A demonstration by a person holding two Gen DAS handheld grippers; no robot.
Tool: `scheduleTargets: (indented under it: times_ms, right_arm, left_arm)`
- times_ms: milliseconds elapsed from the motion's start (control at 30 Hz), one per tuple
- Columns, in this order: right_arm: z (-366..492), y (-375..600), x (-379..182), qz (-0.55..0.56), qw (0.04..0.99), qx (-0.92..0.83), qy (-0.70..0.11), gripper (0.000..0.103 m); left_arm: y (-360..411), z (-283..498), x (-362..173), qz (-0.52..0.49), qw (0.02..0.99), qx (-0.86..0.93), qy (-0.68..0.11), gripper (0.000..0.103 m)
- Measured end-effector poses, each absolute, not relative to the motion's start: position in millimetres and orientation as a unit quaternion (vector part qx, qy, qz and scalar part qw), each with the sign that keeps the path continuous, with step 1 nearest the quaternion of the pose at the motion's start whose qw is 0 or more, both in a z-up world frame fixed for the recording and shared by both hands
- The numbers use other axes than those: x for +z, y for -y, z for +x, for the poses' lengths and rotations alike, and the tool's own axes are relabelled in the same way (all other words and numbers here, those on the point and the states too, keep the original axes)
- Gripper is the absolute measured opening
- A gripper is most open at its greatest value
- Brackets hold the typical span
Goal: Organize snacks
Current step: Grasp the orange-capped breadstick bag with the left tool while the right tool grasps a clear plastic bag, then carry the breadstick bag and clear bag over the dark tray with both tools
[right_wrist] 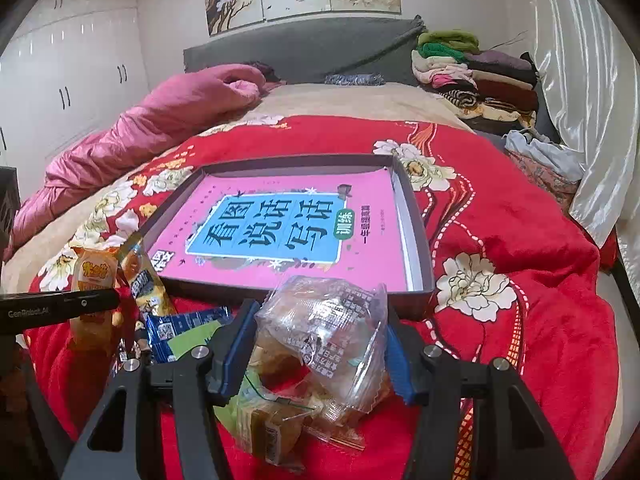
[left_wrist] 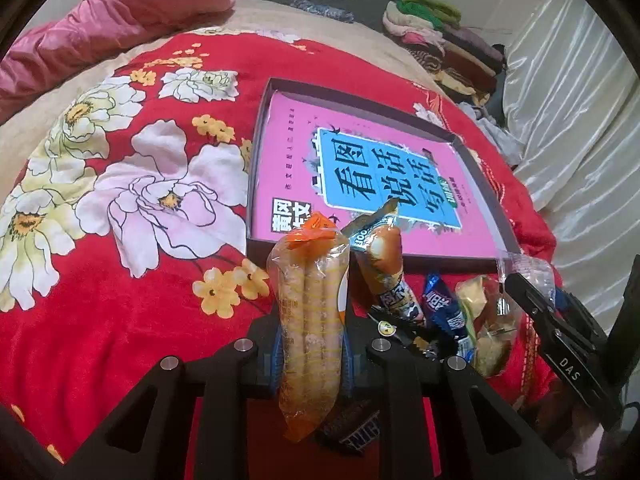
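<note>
My left gripper (left_wrist: 310, 344) is shut on a clear and orange pack of long biscuit sticks (left_wrist: 310, 304), held upright over the red flowered blanket. My right gripper (right_wrist: 320, 344) is shut on a clear packet of pastry (right_wrist: 324, 336), just in front of the shallow grey box (right_wrist: 420, 256) lined with a pink and blue book cover. The box also shows in the left wrist view (left_wrist: 256, 168). Loose snacks lie between the grippers: a brown sausage-shaped pack (left_wrist: 384, 264), blue wrappers (left_wrist: 444, 304), a dark bar (left_wrist: 356, 428).
A pink quilt (right_wrist: 152, 120) lies at the back left of the bed. Folded clothes (right_wrist: 476, 76) are stacked at the back right by the grey headboard. A white curtain (right_wrist: 580, 100) hangs along the right side. White wardrobes stand far left.
</note>
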State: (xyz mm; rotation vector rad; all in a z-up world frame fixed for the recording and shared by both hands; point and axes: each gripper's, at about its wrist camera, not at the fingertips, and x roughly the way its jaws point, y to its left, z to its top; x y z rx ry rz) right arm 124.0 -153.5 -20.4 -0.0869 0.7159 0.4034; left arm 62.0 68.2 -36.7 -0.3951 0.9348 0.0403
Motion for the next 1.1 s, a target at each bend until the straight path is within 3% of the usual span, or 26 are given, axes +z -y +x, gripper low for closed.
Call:
scheduleTargets:
  times_ms: [1100]
  right_arm:
    - [131, 156, -3, -0.026, 0.930, 0.213, -0.299, 0.058]
  left_arm:
    - [-93, 69, 3, -0.185, 0.892, 0.050, -0.409, 0.023]
